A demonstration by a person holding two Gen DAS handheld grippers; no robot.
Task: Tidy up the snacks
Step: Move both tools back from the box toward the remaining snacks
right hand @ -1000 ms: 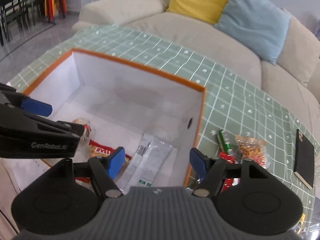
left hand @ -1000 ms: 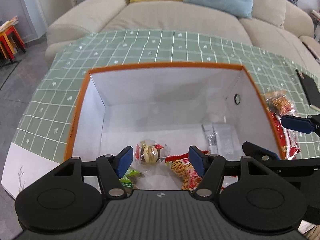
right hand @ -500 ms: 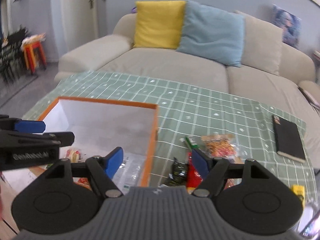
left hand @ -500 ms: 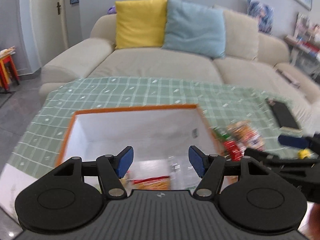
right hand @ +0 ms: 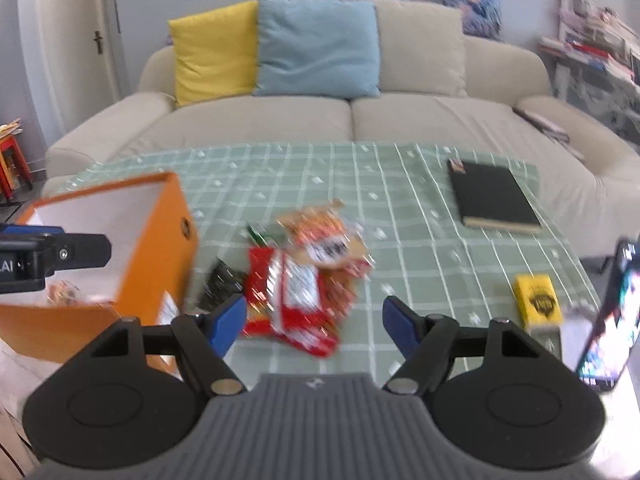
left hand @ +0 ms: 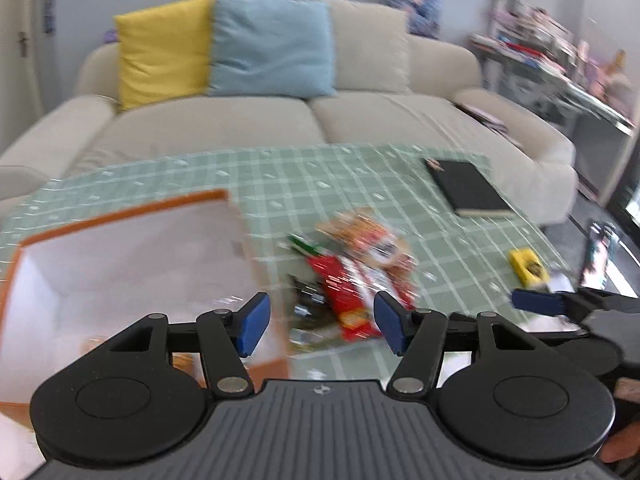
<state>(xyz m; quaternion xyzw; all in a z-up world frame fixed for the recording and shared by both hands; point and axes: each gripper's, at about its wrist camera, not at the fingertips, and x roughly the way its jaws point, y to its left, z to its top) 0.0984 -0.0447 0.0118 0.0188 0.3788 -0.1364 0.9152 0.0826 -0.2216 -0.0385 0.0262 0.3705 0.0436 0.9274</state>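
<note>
Step in hand, as judged: the reach for the next snack, between a drop into the box and the next pick. Nothing is being carried.

Left gripper (left hand: 322, 328): jaws are standing fairly wide and empty, and have just been closing a little; nothing is being pressed between the pads. It is being held above the near right corner of the orange box (left hand: 120, 216), aimed down at the snack pile.

Right gripper (right hand: 314, 326): jaws are standing wide and empty. The red packet (right hand: 288, 292) is being framed between the tips in the wrist view, but contact is not being made; the gripper is judged to be well above the cloth.

Where the snacks are being kept: loose ones are being left in a heap on the green checked tablecloth (right hand: 400, 200), just beside the box's right wall. The red packet is lying nearest, an orange-and-clear bag (right hand: 324, 232) is overlapping its far edge, a dark packet (right hand: 220, 284) is lying toward the box, and a thin green stick (right hand: 256, 234) is lying behind. A few items are being glimpsed in the box, too blurred to name.

Not being treated as snacks: black notebook (right hand: 494, 196), yellow pack (right hand: 538, 304), phone (right hand: 612, 320).

Next move, as judged: the right gripper is to be lowered onto the red packet, with the upper bag being avoided, and closed on one edge.
</note>
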